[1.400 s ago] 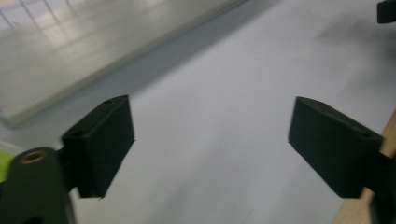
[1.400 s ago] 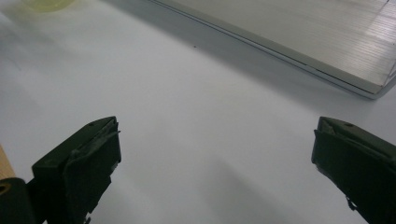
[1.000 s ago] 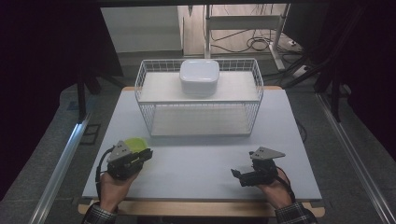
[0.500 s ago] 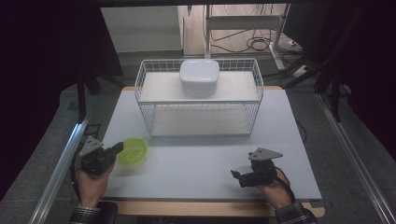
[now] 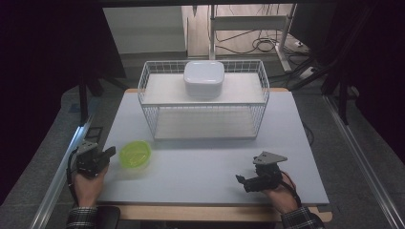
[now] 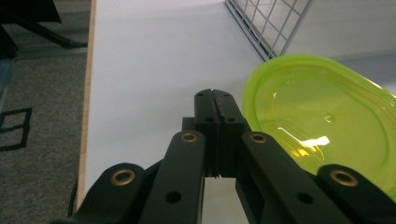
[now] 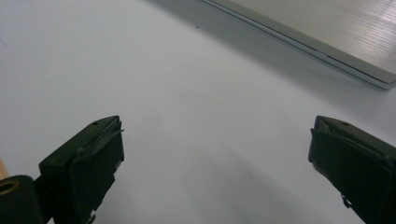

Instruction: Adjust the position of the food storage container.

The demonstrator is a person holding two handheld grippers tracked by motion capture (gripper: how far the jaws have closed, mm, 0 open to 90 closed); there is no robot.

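A lime-green translucent dish (image 5: 135, 154) lies on the white table (image 5: 200, 167) at the front left. My left gripper (image 5: 111, 151) sits just left of the dish, pointing toward it, jaws shut and empty. In the left gripper view the shut gripper (image 6: 215, 95) has its tips pressed together beside the green dish (image 6: 322, 116), apart from its rim. My right gripper (image 5: 239, 180) rests at the front right and points left. Its gripper (image 7: 215, 158) stands open over bare tabletop.
A white wire rack (image 5: 205, 119) stands at the middle back of the table, with a white lidded container (image 5: 204, 78) on its upper shelf. A corner of the rack (image 6: 266, 23) is seen beyond the dish. Metal rails run along both sides of the table.
My left gripper has drawn away to the left from over the green dish, which stays on the table, now uncovered. The right gripper has not moved.
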